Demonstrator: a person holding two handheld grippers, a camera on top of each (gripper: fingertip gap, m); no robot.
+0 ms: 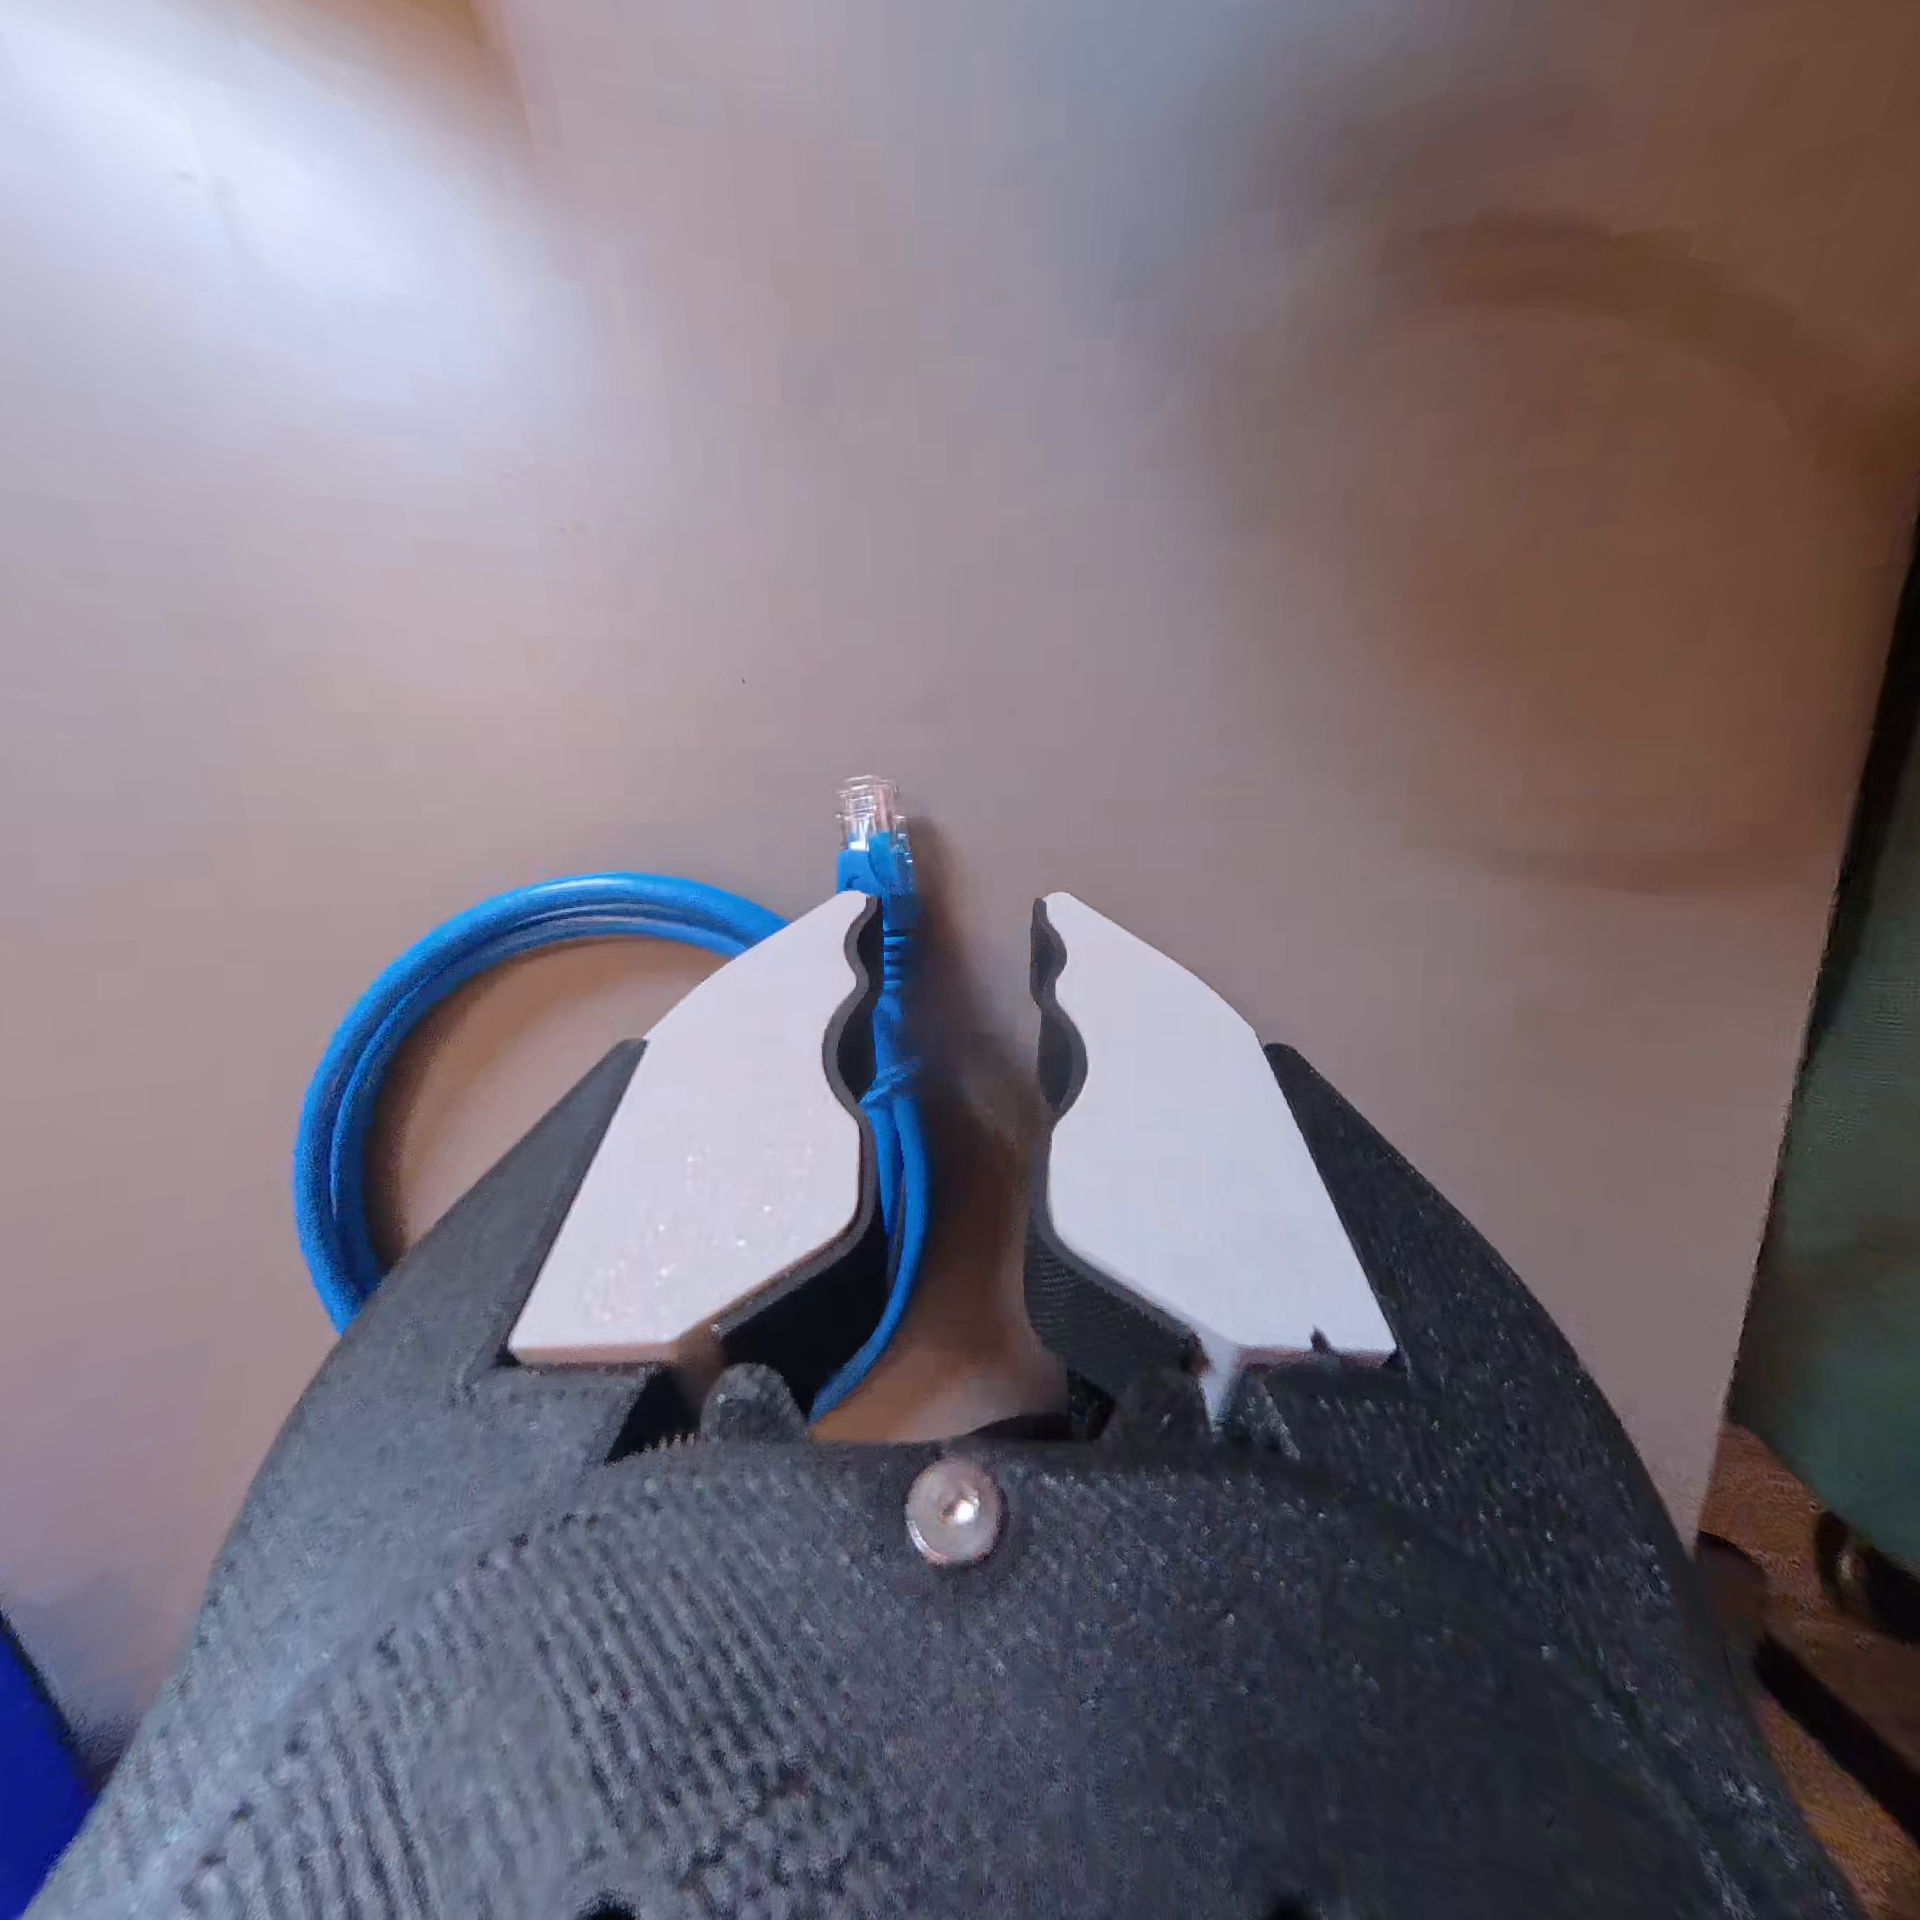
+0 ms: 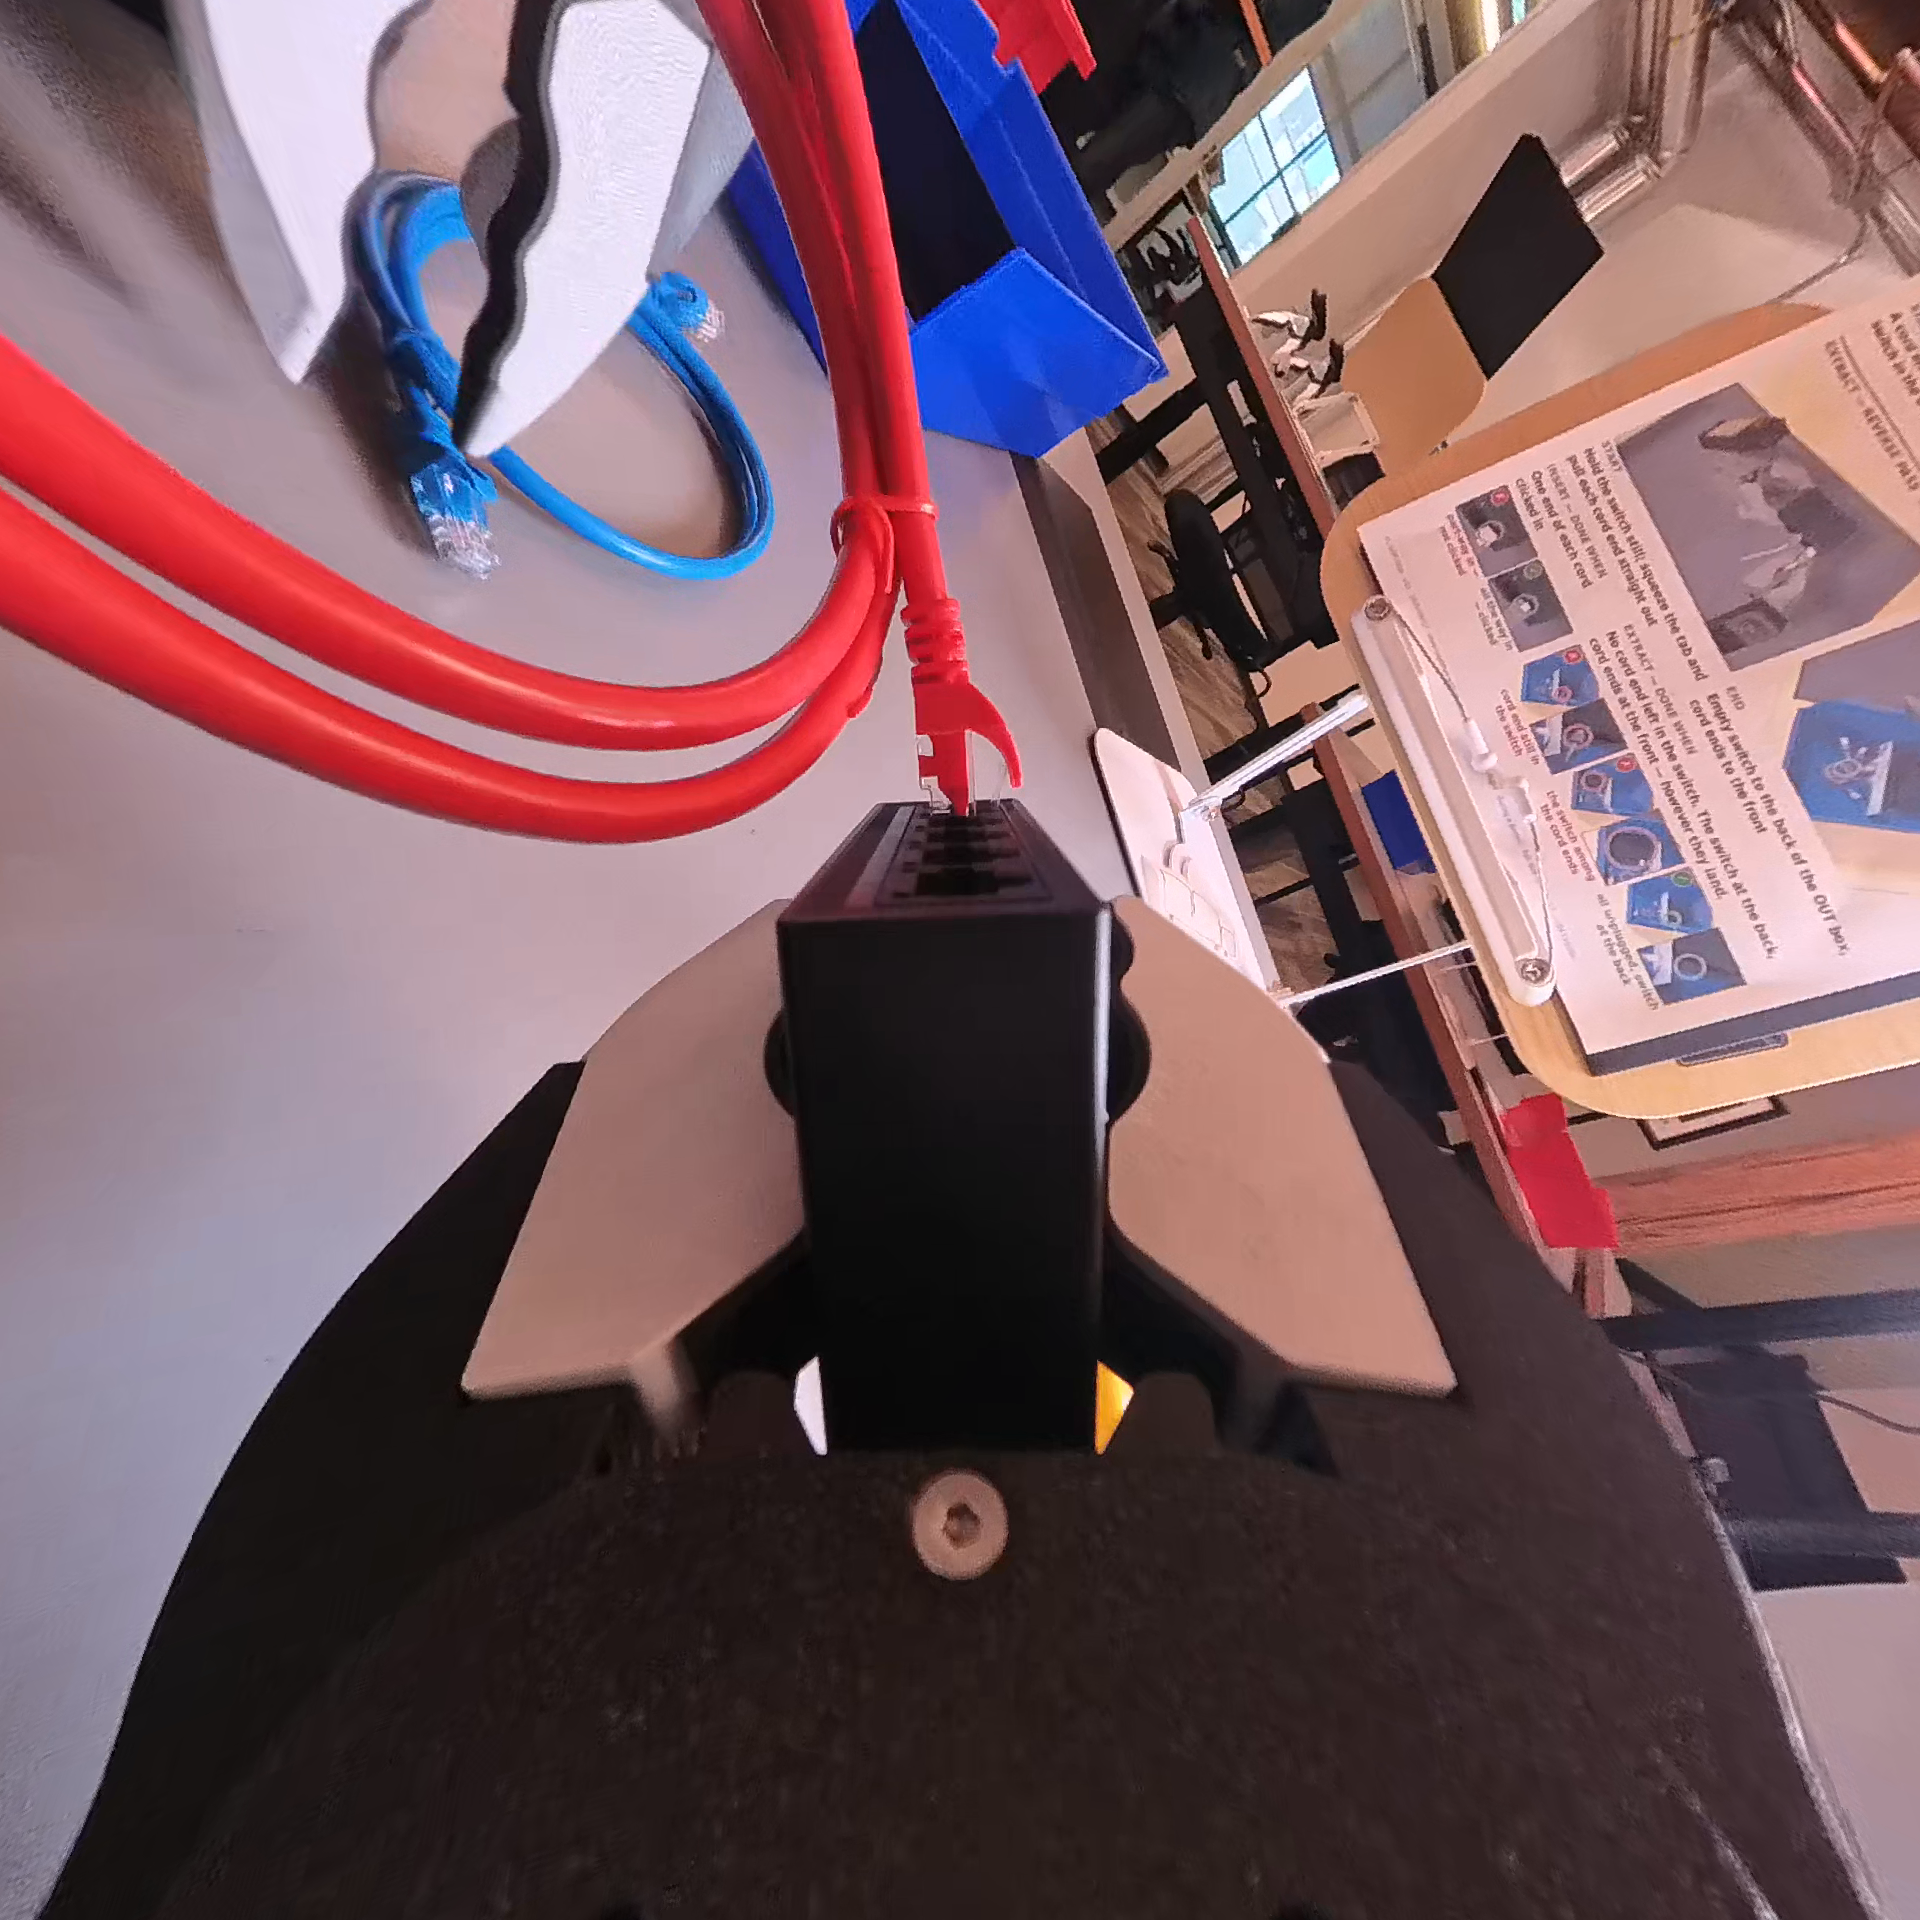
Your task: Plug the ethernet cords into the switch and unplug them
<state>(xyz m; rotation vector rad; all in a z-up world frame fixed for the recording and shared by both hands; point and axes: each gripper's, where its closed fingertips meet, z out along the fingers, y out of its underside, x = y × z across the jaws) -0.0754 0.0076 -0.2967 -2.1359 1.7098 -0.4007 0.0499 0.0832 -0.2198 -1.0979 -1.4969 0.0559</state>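
In the left wrist view my left gripper (image 1: 954, 914) is open over the grey table (image 1: 935, 416). A coiled blue ethernet cord (image 1: 343, 1091) lies under it. The cord's clear plug (image 1: 871, 821) pokes out past the fingertips, and the cord runs between the jaws close to the left finger. In the right wrist view my right gripper (image 2: 948, 914) is shut on the black switch (image 2: 945, 1143), ports facing away. A red ethernet cord (image 2: 416, 665) has its plug (image 2: 951, 727) at the farthest port. One of the left gripper's white fingers (image 2: 592, 208) hovers over the blue cord (image 2: 727, 520).
Blue bins (image 2: 997, 291) stand beyond the red cord at the table's far side. An instruction sheet on a wooden board (image 2: 1662, 727) stands off the table to the right. The table edge (image 1: 1766, 1039) runs down the right of the left wrist view. My hands' fingertips stand some 15 cm from each other.
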